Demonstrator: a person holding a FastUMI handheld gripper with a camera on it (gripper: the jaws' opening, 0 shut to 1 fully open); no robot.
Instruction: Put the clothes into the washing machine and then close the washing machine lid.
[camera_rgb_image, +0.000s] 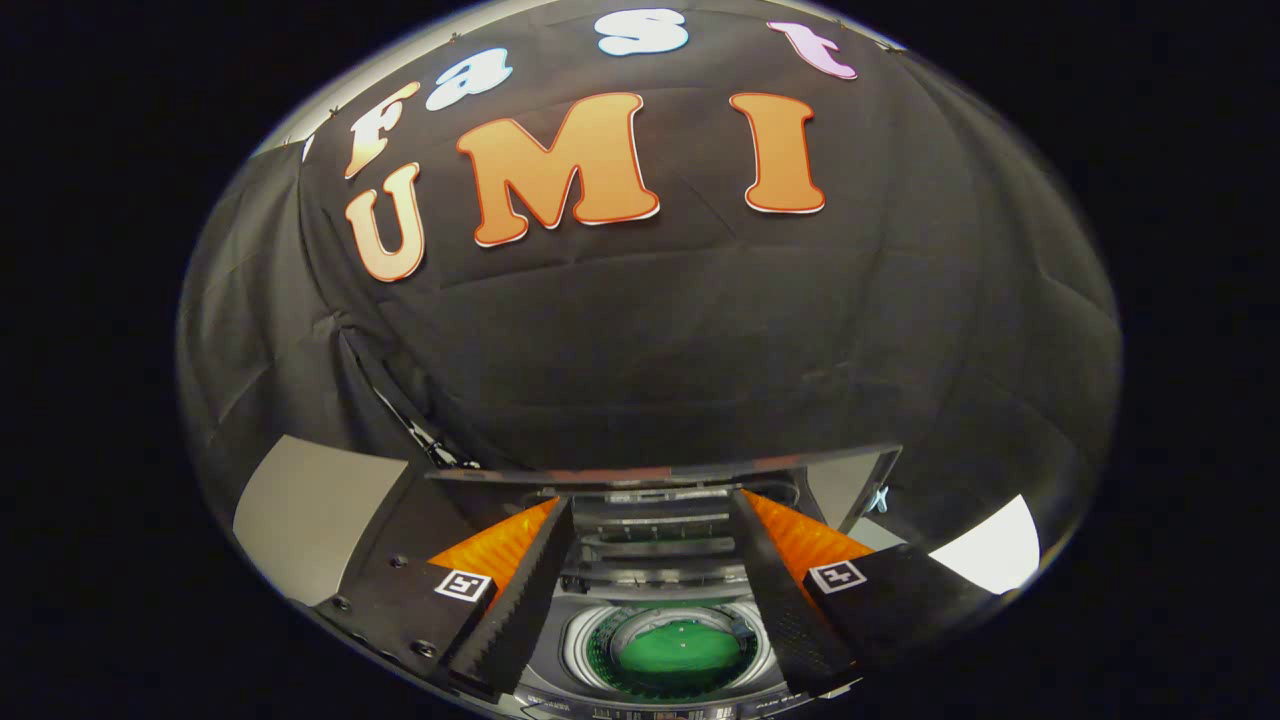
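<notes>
I look down on a top-loading washing machine (585, 640) whose round drum opening lies between my fingers, close under them. A green garment (683, 648) rests inside the drum. The machine's lid (655, 545) stands raised just beyond the drum, its top edge (660, 470) running across level with my fingertips. My gripper (652, 497) is open, the fingers set wide apart to either side of the drum and lid, with nothing held between them.
The booth's black cloth wall (700, 340) rises right behind the machine. Pale surface patches show to the left (300, 510) and right (990, 550) of the machine.
</notes>
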